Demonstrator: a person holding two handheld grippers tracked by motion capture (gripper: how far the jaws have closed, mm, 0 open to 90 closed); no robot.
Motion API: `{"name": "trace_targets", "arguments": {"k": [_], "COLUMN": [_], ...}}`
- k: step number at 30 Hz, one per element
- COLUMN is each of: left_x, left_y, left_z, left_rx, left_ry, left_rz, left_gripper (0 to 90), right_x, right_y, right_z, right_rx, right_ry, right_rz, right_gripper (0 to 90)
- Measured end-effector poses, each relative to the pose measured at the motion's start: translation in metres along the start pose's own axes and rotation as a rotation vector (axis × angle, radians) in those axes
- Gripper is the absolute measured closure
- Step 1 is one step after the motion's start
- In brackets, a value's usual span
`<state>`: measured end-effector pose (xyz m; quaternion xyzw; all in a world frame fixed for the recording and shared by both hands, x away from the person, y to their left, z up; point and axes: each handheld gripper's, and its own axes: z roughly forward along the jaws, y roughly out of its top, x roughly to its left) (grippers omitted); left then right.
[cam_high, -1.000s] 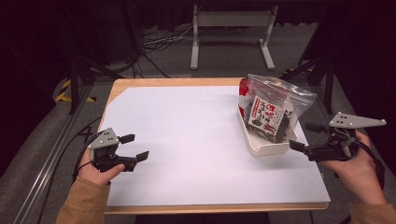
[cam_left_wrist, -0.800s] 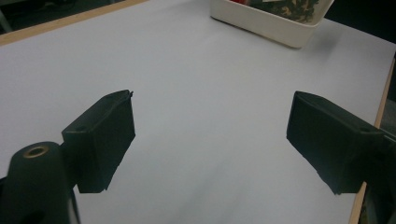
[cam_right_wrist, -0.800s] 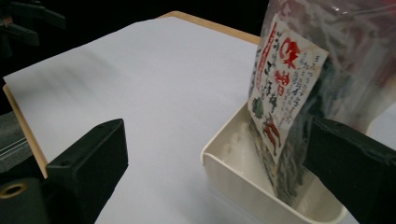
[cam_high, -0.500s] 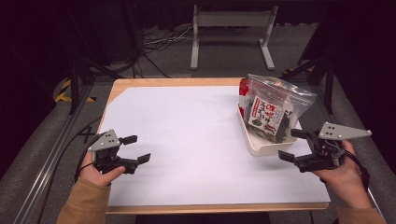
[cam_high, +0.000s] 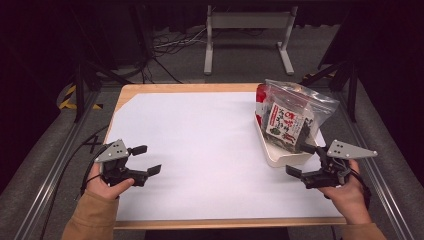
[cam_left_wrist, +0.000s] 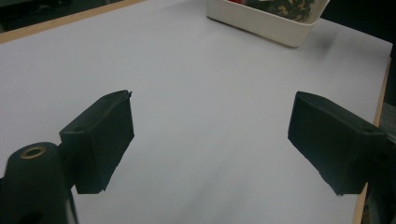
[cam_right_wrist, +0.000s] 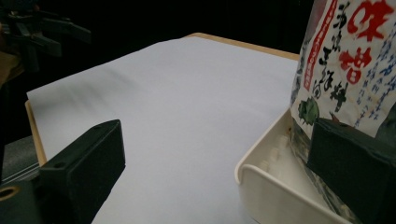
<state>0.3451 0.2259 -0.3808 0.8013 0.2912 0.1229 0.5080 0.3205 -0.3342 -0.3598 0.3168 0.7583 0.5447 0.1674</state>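
Note:
A clear zip bag (cam_high: 295, 117) of printed snack packets stands upright in a white tub (cam_high: 280, 156) at the table's right side. In the right gripper view the packet (cam_right_wrist: 348, 70) with red and blue lettering rises from the tub (cam_right_wrist: 275, 186). My right gripper (cam_high: 302, 161) stands open at the tub's near corner, one jaw over the tub's rim, the other over the white sheet. My left gripper (cam_high: 145, 160) is open near the table's left front, nothing between its jaws. The left gripper view shows the tub (cam_left_wrist: 261, 21) far across the sheet.
A white sheet (cam_high: 200, 150) covers most of the wooden table (cam_high: 165, 88). A metal stand (cam_high: 247, 30) and cables lie on the floor beyond the far edge. Rails run along both sides of the table.
My right gripper has come in leftward and nearer, from beside the tub's right to its near corner. The left gripper has barely shifted.

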Motion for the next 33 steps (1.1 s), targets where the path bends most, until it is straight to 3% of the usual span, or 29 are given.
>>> {"name": "trace_targets", "arguments": {"k": [8,12,16,33], "left_x": [-0.001,-0.001,0.0,0.002], "left_y": [-0.003,-0.003,-0.005,-0.011], "left_z": [0.004,0.006,0.006,0.005], "left_rx": [0.011,0.015,0.019,0.027], "left_ry": [-0.012,-0.013,-0.006,-0.005], "left_rz": [-0.003,0.013,0.009,-0.008], "left_gripper": [14.7,14.7,14.7,14.6], "right_x": [-0.001,0.001,0.003,0.006], "right_y": [-0.02,-0.029,-0.037,-0.036], "right_z": [0.008,0.013,0.019,0.02], "right_rx": [-0.015,0.008,0.022,0.049], "right_ry": [-0.022,-0.049,-0.042,-0.067], "right_rz": [-0.007,-0.031,-0.035,-0.037], "right_gripper": [3.8,3.8,4.1,5.2]}}
